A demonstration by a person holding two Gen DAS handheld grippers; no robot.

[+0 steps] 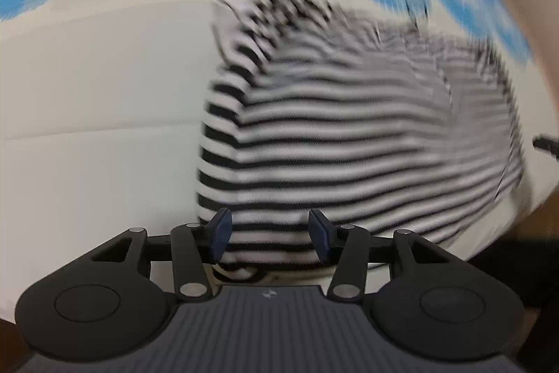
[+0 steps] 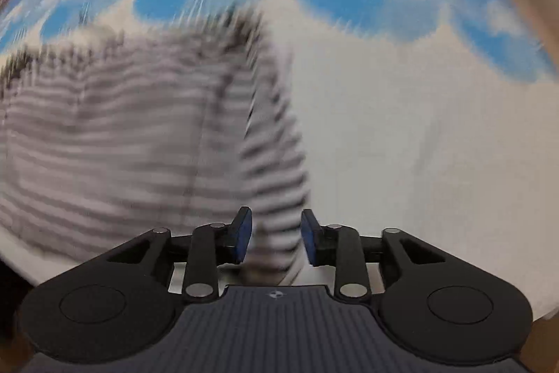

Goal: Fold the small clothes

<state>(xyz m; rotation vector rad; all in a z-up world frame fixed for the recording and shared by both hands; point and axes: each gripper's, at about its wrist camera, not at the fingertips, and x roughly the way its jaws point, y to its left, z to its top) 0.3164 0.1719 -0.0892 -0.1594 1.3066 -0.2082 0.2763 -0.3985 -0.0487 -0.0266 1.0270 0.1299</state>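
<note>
While both views are blurring, the left gripper (image 1: pixel 269 235) is hanging with jaws parted over the near hem of the striped garment (image 1: pixel 349 135), gripping nothing; the right gripper (image 2: pixel 276 235) is likewise standing open over the opposite near corner. Beyond, the garment is lying folded on the white-and-blue sheet (image 1: pixel 87 76), apparently just let go so the fold is settling.

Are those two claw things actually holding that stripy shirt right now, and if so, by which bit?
Neither holds it. The left gripper and right gripper both have open jaws. The near edge of the striped garment shows between the blue pads, which stand clear of it.
</note>
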